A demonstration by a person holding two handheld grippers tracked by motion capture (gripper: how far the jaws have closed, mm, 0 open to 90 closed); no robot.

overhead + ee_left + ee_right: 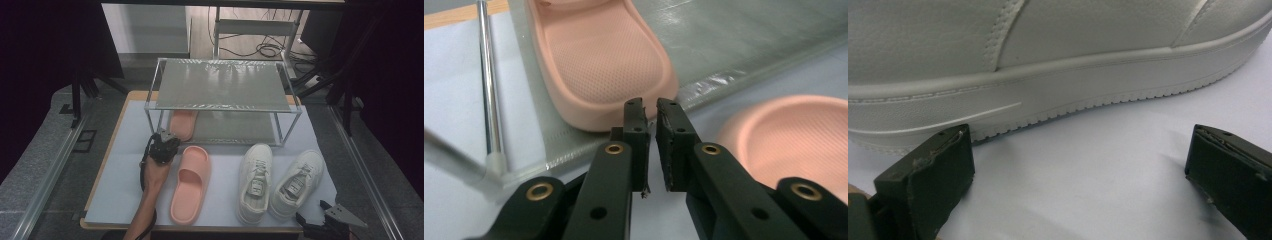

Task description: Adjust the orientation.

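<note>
- Nearest the camera, at the table's near right edge: right gripper (pixel 325 220), its jaws spread wide and empty, resting just beside the sole of the right white sneaker (pixel 1058 65); no grasp begun.
- Left: left gripper (pixel 650 112), jaws almost closed with only a narrow slit and nothing between them, poised just short of the heel of the pink slide on the rack's lower shelf (pixel 599 65).
- Stage, as judged: shoes are being stowed on the two-tier metal rack (pixel 222 107). One slide lies on the lower shelf at far left; that step looks done.
- Remaining: second pink slide (pixel 190 182) lies on the white mat just right of the left hand (pixel 155 175); left white sneaker (pixel 255 180) and its partner sit side by side at near right. Three shoes left.
- Obstacles: rack's front corner post (pixel 489 90) stands close to the shelved slide; the upper shelf is bare, and the lower shelf has space to the right.
</note>
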